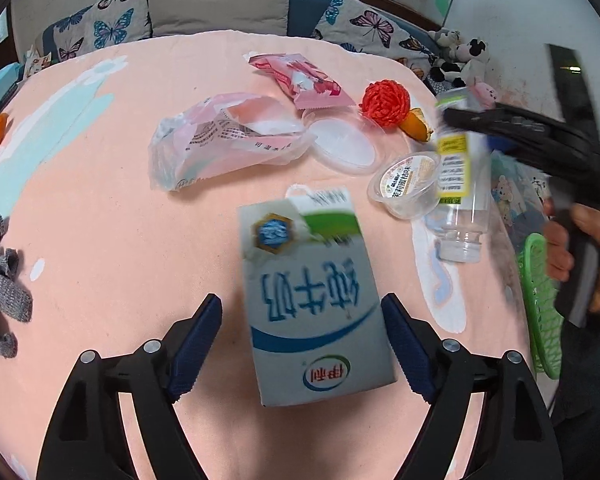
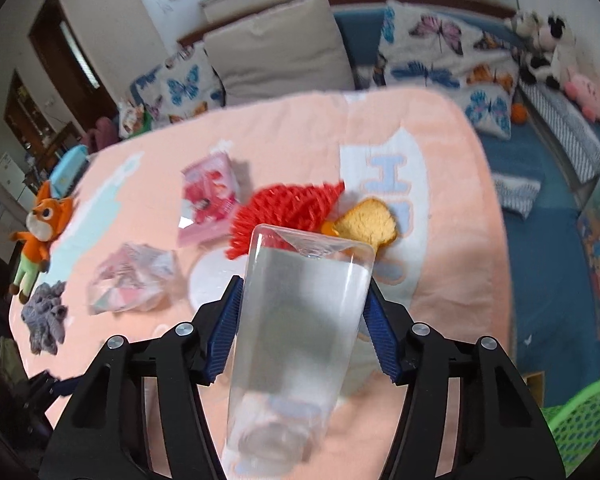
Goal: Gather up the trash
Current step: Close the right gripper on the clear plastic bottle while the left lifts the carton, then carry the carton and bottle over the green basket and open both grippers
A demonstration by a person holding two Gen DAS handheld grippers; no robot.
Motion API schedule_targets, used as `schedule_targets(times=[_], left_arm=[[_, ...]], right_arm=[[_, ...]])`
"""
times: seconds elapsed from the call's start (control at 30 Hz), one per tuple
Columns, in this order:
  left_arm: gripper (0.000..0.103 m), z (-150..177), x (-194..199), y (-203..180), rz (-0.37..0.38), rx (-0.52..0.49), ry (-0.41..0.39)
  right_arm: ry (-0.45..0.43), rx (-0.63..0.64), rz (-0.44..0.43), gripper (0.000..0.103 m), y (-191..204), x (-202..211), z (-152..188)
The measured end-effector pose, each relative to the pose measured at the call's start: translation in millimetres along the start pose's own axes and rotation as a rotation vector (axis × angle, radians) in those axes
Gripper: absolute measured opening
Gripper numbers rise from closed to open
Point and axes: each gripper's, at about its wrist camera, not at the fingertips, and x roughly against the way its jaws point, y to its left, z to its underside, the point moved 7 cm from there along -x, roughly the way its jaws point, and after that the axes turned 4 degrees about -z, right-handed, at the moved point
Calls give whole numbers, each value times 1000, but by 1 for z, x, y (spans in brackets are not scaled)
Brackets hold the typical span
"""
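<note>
A white and blue milk carton (image 1: 312, 308) lies blurred between the fingers of my left gripper (image 1: 300, 304), which stands open; the left pad (image 1: 198, 344) is clearly apart from the carton, and the right pad sits close against its edge. My right gripper (image 2: 302, 292) is shut on a clear plastic bottle (image 2: 296, 320), with both blue pads pressing its sides. In the left wrist view that bottle (image 1: 462, 184) hangs neck down above the right side of the pink tablecloth (image 1: 120, 240), held by the right gripper (image 1: 460, 118) in a person's hand (image 1: 580, 256).
On the cloth lie a crumpled plastic bag (image 1: 220, 140), a pink snack wrapper (image 1: 300, 76), a clear lid (image 1: 344, 144), a jelly cup (image 1: 408, 184), a red foam net (image 1: 384, 102) and orange peel (image 1: 418, 126). A grey rag (image 1: 0, 292) lies left. A green basket (image 1: 540, 304) stands beyond the table's right edge.
</note>
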Motion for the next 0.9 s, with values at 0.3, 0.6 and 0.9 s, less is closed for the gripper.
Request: schedule_targets(times=[0.3,0.6,0.9], left_arm=[[91,-10,-10,-13,-41,-29,15],[68,-23,-30,-14,-81,-11,42],[66,-19,-11,-35,-31,-27,6]], right_arm=[[-125,50,3,57,10,59,8],[-185,32,14,56,-1,103,14],[-207,47,73,56,-22,162,39]])
